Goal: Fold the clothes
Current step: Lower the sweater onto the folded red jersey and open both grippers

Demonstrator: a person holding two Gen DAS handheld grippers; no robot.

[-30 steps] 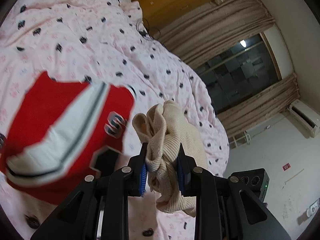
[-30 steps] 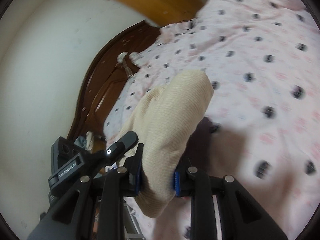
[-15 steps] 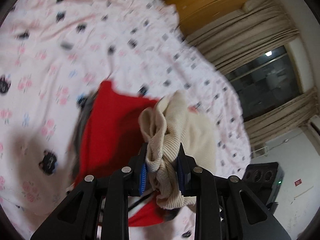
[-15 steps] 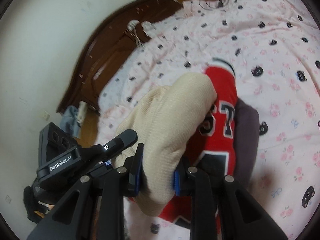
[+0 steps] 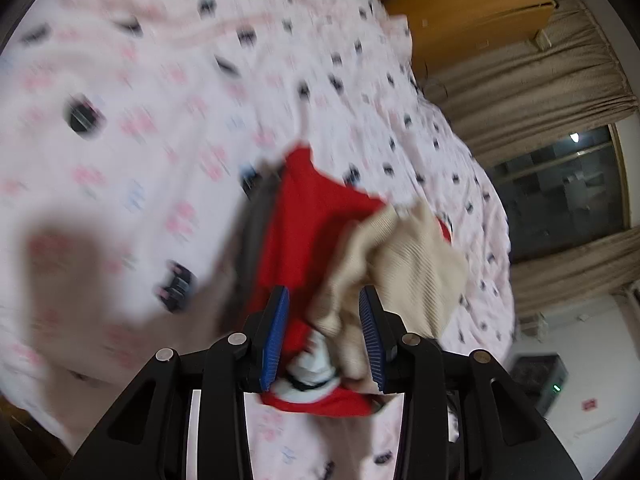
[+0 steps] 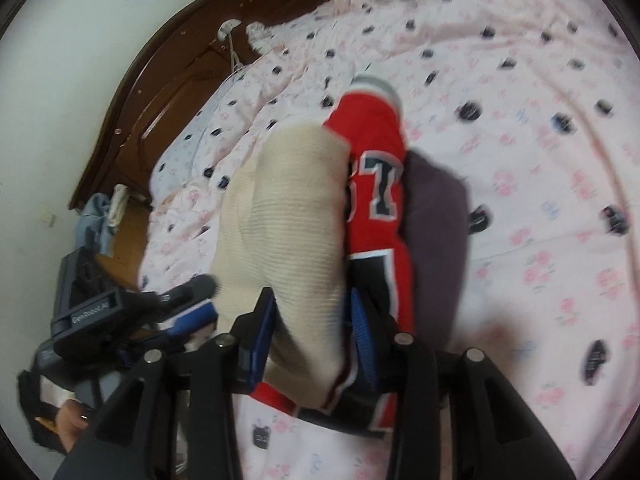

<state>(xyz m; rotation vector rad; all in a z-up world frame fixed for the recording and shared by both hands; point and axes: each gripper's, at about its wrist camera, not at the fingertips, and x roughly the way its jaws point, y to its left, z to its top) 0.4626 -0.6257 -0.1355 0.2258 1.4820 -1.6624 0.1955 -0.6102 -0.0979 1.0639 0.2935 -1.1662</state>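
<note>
A folded cream ribbed sweater (image 5: 416, 264) lies on top of a red jersey (image 5: 304, 232) with black lettering, which rests on a dark grey garment (image 5: 250, 240) on the bed. My left gripper (image 5: 323, 332) has its jaws opening. The sweater's edge sits loose between the blue pads, nearer the right one. My right gripper (image 6: 312, 332) is also opening around the other end of the sweater (image 6: 284, 216), with a gap at its right pad. The jersey (image 6: 376, 152) and grey garment (image 6: 436, 216) show beside it. The left gripper (image 6: 204, 300) appears at the left.
The pink patterned bedsheet (image 5: 140, 120) spreads all around the stack. A dark wooden headboard (image 6: 160, 112) lies to the upper left, and light blue clothing (image 6: 96, 220) hangs by it. A wooden cabinet (image 5: 468, 20), beige curtains (image 5: 540, 92) and a person's hand (image 6: 72, 420) are also in view.
Both grippers came down toward the red jersey with the cream sweater. Their jaws have spread, and the sweater now rests on the stack instead of being pinched.
</note>
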